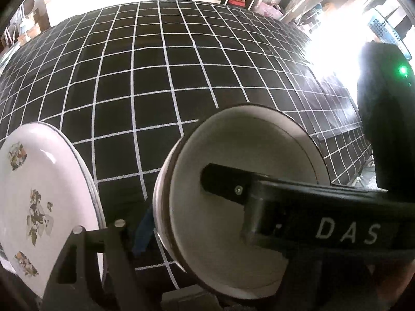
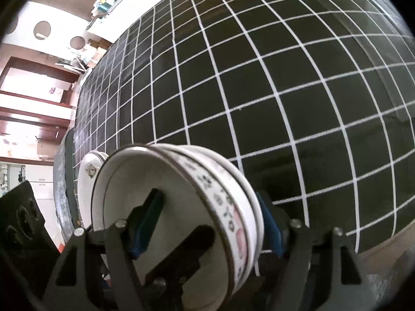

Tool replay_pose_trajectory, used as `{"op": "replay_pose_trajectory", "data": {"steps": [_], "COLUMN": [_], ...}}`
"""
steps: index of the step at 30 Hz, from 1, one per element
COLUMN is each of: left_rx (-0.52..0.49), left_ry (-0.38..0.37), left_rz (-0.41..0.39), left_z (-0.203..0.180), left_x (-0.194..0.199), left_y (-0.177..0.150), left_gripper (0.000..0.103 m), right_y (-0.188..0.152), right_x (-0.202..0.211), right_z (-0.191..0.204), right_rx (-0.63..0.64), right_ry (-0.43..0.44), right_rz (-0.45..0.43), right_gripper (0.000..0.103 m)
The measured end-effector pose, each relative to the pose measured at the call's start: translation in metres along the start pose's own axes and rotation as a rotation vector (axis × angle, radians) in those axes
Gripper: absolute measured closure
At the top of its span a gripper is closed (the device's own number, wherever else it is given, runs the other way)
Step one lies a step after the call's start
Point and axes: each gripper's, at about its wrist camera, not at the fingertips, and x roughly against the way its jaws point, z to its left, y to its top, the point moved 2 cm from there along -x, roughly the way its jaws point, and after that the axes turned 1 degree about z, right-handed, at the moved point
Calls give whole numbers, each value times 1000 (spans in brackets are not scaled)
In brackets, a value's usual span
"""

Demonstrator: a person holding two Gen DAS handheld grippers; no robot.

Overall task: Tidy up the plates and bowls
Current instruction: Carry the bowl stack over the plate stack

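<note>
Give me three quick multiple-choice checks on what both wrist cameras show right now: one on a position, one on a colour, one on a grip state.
1. In the left wrist view, where is the floral plate relative to the bowl?
A. left of it
B. right of it
C. inside it

2. The tablecloth is:
A. plain white
B. black with a white grid
C. red checks

3. The right tongs are:
A. open, away from everything
B. closed on the bowl's wall
C. closed on a spoon

Answers:
1 A, the plate fills the lower left corner.
2 B, white lines cross black cloth.
3 B, one blue pad sits inside the rim and the other outside.
</note>
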Motion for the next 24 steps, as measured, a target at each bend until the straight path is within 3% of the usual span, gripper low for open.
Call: {"op": "replay_pose_trajectory", "data": {"steps": [11,18,24], "left_rx": [20,68,133], "left_ry": [-10,26,73], "left_rz": [-44,-101,-131], "left_z": [7,40,90], "left_x": [46,107,135], "left_y": [15,27,27], "left_gripper": [30,30,30], "right_y": [10,17,17], "right_x": [20,36,14], "right_z": [31,93,148], "right_rx": [-6,71,151], "right_ry": [-20,-12,11], "right_rz": [1,-3,21], "right_gripper": [28,28,28]}}
